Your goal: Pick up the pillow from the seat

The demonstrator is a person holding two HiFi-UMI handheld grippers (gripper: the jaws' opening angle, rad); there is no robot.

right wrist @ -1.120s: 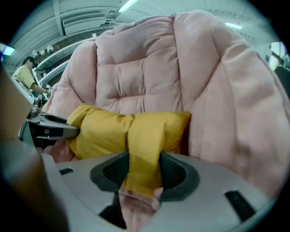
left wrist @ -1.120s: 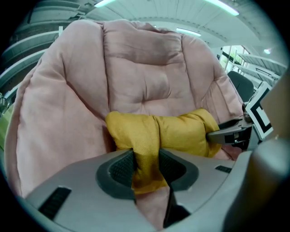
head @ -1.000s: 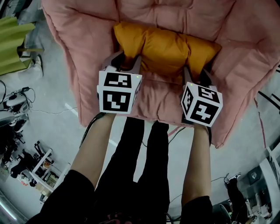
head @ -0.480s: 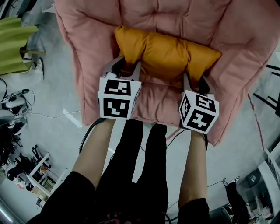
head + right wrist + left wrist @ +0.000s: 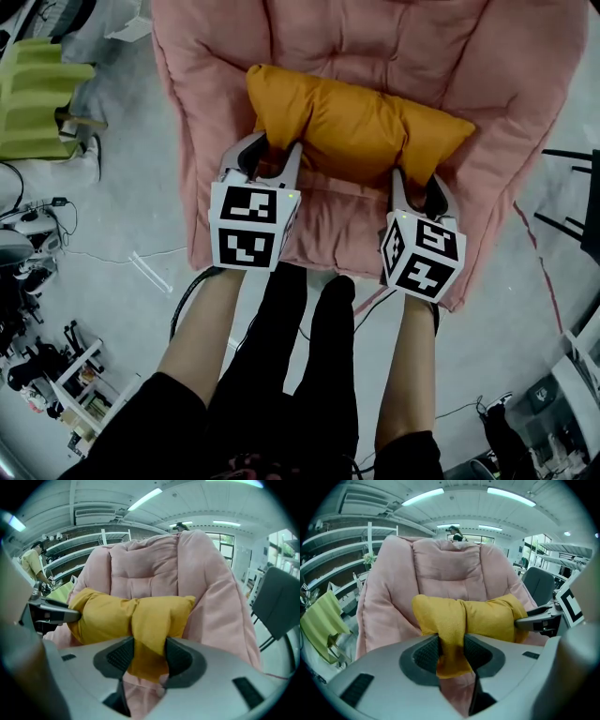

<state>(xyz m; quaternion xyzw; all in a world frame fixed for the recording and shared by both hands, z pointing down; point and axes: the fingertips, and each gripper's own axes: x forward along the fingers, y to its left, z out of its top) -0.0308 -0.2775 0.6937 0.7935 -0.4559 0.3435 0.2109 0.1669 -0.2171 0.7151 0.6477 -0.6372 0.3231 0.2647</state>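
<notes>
— The pillow: what does it look like?

— Mustard-yellow pillow [image 5: 356, 117], plump, with a fine matte cloth. It is pinched at two spots, so it bulges in three lobes. One corner sticks out sharp towards the right side of the pink padded chair [image 5: 375, 37].

— Where is it?

— Crosswise over the chair's seat, just in front of the backrest, with its long side parallel to the seat's front edge. I cannot tell whether it is clear of the seat cushion.

— Your claws?

— My left claw [image 5: 272, 152] is partly closed, its ribbed pads pressing a fold of the pillow near the end by the chair's left side. My right claw [image 5: 419, 185] is a bit wider and clamped on a thicker fold near the end by the chair's right side. Both come in over the chair's front edge.

— Counts?

— One pillow. One chair. Two claws, one marker cube [image 5: 246, 225] on each, so two cubes. Two grips on the pillow.
</notes>
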